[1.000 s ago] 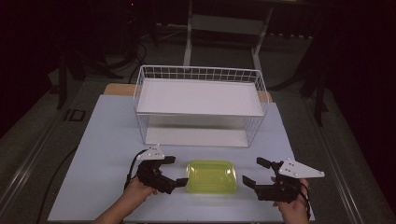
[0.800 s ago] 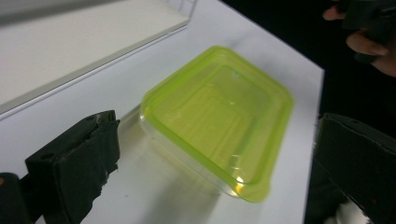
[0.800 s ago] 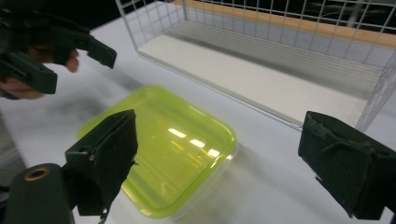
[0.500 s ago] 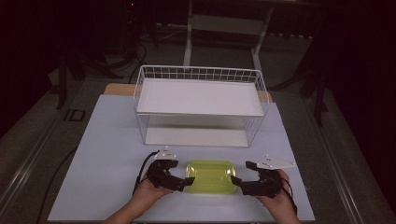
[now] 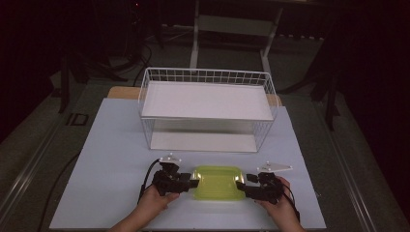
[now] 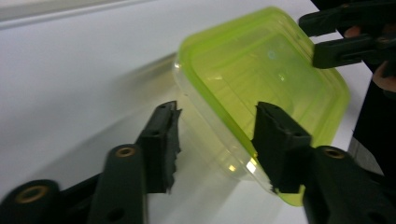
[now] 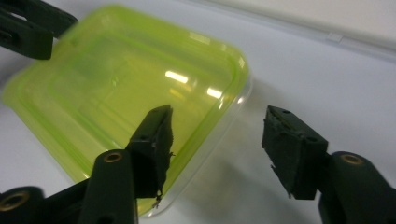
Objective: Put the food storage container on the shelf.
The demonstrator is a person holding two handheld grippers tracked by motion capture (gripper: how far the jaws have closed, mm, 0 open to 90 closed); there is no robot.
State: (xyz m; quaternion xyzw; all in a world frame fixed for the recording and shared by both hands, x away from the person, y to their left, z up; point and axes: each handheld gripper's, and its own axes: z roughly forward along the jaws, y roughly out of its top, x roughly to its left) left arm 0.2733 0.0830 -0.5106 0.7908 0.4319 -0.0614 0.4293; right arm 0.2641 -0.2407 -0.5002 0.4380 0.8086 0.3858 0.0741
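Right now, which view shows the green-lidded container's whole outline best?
High view: the green-lidded container lies whole on the table between both claws. Left gripper view crops its near corner behind a jaw; right gripper view cuts its near edge.

A white wire basket [image 5: 208, 77] with a flat white shelf panel [image 5: 205, 100] stood at the far side of a pale table top [image 5: 111, 145]. Dark stand legs [image 5: 196, 34] rose behind it on the floor.
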